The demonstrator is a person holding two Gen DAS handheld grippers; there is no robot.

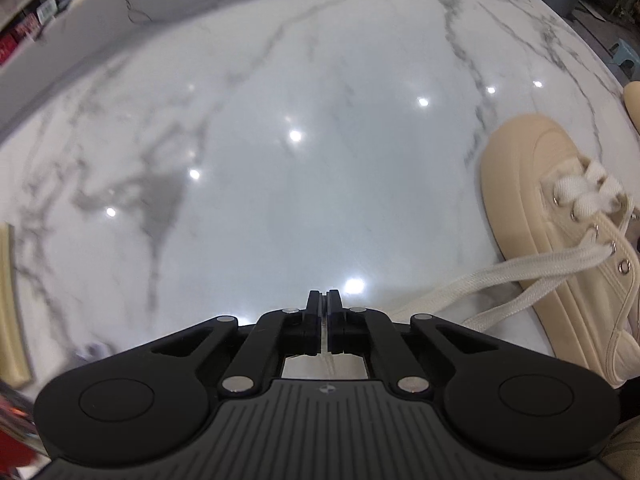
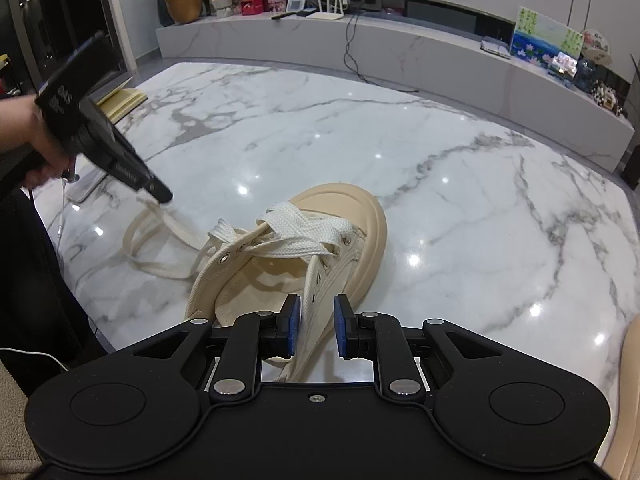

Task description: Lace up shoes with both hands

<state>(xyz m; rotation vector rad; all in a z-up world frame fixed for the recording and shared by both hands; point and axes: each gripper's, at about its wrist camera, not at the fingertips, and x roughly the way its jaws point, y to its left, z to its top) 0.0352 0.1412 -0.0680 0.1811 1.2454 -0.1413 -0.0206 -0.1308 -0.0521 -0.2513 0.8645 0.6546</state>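
A beige canvas shoe (image 2: pixel 356 216) with a thick sole lies on the marble table, toe pointing away from me. A white flat lace (image 2: pixel 296 230) crosses its front eyelets. One loose end loops left over the table to my left gripper (image 2: pixel 164 198), which a hand holds and which points steeply down. In the left wrist view that gripper (image 1: pixel 324 300) is shut, with the thin lace tip pinched between its fingers and the lace strands (image 1: pixel 500 276) running right to the shoe (image 1: pixel 516 184). My right gripper (image 2: pixel 317 326) hangs over the shoe's heel. The other lace end hangs between its blue pads, unpressed.
The white marble table (image 2: pixel 460 152) stretches far beyond the shoe. A yellow book (image 2: pixel 120 102) and a white flat device (image 2: pixel 86 186) with a cable lie at its left edge. Part of a second beige shoe (image 2: pixel 633 380) shows at the right. A low cluttered shelf (image 2: pixel 400 52) runs behind.
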